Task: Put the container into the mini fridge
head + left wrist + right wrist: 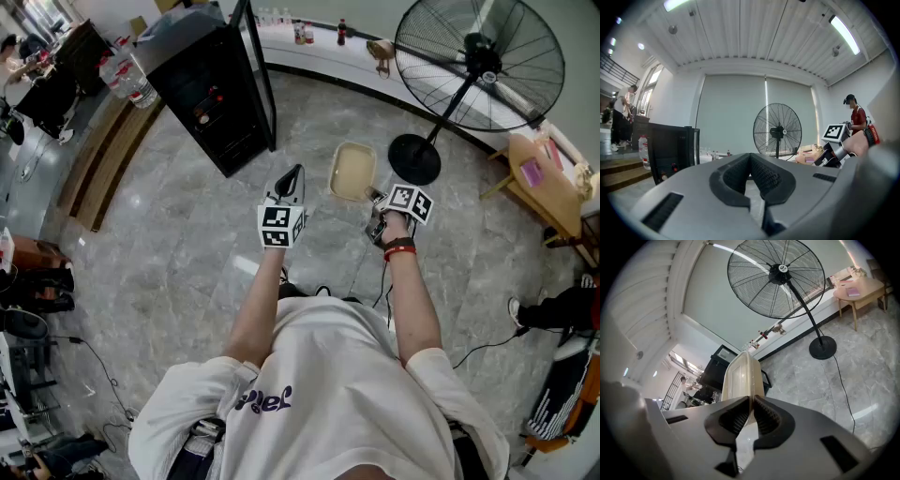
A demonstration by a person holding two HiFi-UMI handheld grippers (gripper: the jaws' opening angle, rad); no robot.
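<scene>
The container [353, 172] was held by its rim in the clenched jaws of the right gripper [378, 199], above the floor and near the mini fridge [202, 89], on its open-door side. The left gripper [293, 178], nearer the fridge, was seen with jaws closed on nothing.

The container [353, 172] is cream; the mini fridge [208, 89] black. My fingers [733, 420] are ribbed black; the floor [187, 253], veined grey.
</scene>
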